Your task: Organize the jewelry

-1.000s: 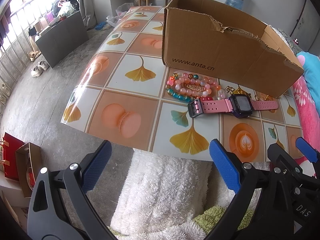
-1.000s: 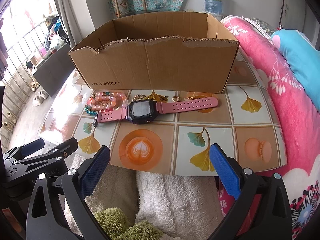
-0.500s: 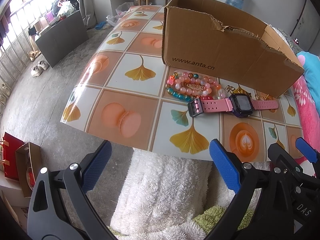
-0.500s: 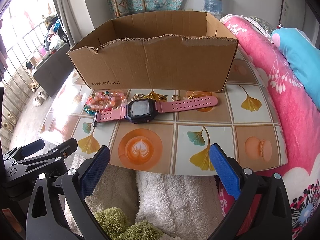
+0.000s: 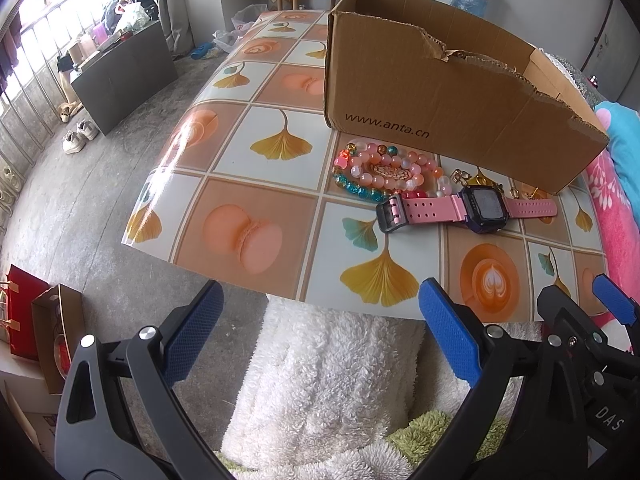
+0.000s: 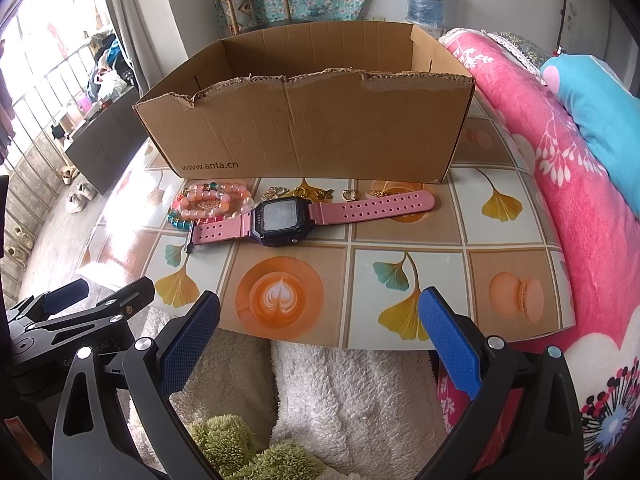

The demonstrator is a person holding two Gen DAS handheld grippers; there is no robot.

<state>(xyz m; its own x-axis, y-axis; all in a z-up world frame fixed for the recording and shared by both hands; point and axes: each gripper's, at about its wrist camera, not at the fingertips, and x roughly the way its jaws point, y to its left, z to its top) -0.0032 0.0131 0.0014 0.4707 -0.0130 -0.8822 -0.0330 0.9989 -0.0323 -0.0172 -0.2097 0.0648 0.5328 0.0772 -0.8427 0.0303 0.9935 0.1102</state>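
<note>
A pink-strapped digital watch (image 5: 468, 209) (image 6: 280, 220) lies flat on the patterned table, in front of an open cardboard box (image 5: 440, 108) (image 6: 312, 132). Pink and teal bead bracelets (image 5: 384, 176) (image 6: 208, 204) sit just left of the watch. Small gold pieces (image 5: 480, 178) (image 6: 316, 193) lie between the watch and the box. My left gripper (image 5: 320, 324) is open and empty, short of the table's near edge. My right gripper (image 6: 318, 328) is open and empty, near the front edge, right of the left one.
The table (image 5: 248, 184) (image 6: 516, 216) has a tiled ginkgo-leaf cover. A pink floral blanket (image 6: 560, 184) lies along its right side. White fluffy fabric (image 5: 332, 380) is below the front edge. The grey floor (image 5: 80, 200) drops off to the left.
</note>
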